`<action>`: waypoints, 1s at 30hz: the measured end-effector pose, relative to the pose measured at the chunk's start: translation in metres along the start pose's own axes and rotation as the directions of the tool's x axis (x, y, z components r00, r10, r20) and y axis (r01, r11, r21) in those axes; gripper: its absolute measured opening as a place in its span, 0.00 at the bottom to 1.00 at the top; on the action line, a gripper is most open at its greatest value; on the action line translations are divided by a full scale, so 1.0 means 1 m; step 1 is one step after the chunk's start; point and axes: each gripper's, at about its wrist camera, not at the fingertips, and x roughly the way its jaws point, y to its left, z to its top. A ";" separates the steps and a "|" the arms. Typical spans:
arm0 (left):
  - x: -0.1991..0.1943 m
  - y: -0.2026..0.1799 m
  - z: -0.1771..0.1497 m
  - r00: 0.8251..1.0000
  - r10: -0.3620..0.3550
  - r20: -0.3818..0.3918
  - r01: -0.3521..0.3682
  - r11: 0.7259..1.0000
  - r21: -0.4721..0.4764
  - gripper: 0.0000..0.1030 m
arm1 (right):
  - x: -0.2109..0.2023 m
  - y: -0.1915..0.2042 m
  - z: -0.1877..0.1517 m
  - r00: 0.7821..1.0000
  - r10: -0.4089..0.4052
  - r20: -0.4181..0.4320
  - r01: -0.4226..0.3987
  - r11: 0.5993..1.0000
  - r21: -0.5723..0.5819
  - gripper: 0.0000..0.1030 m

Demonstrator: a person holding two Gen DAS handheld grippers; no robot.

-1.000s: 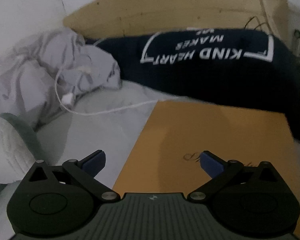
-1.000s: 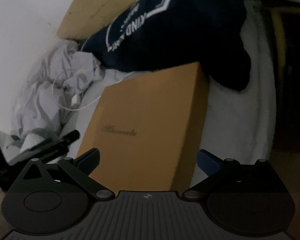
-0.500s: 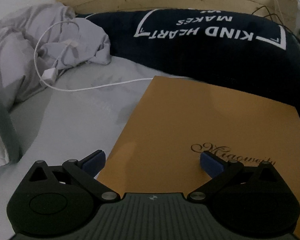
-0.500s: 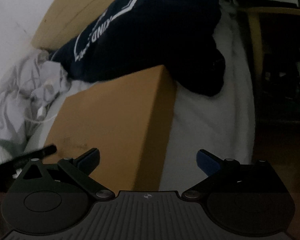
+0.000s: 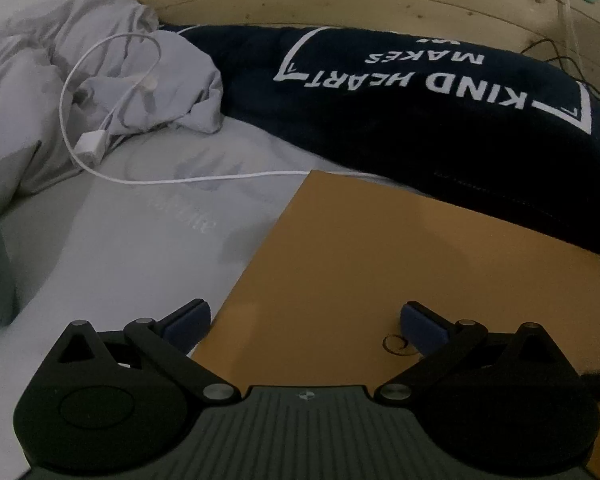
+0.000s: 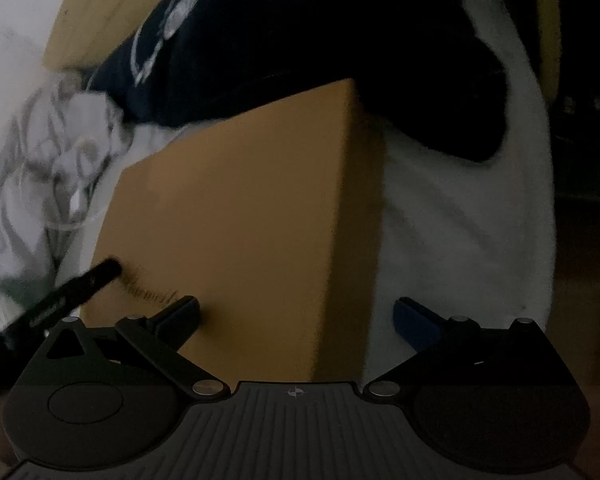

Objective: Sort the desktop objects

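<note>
On the bed, an orange box (image 5: 440,264) lies flat, its far edge against a navy pillow (image 5: 440,112). Risk: the soft bedding may let the box tilt or slide under a one-sided grip. My left gripper (image 5: 304,324) hovers over its near left edge, fingers apart, empty. My right gripper (image 6: 298,318) straddles its right corner, fingers apart, empty.

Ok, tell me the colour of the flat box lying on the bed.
Mustard orange-brown flat box, with dark script lettering; clearest in the left wrist view.
</note>
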 end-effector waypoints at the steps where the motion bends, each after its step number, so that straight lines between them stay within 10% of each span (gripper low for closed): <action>1: -0.001 -0.002 0.000 1.000 -0.009 -0.001 0.009 1.000 0.006 1.00 | -0.005 0.000 -0.004 1.000 -0.016 -0.007 0.015 0.999 -0.033 1.00; 12: -0.013 -0.029 -0.001 0.994 -0.110 -0.021 0.111 0.991 0.073 1.00 | -0.013 0.019 -0.006 0.998 -0.045 -0.049 0.038 0.990 -0.139 1.00; 21: -0.001 0.021 -0.002 1.000 -0.014 -0.022 0.013 1.000 -0.018 1.00 | -0.015 0.006 -0.006 0.999 -0.019 -0.029 0.016 0.996 -0.092 1.00; 30: 0.020 0.051 -0.001 0.988 -0.153 -0.009 0.151 0.979 -0.139 1.00 | -0.018 0.010 -0.007 0.999 -0.045 0.019 0.046 0.997 -0.054 1.00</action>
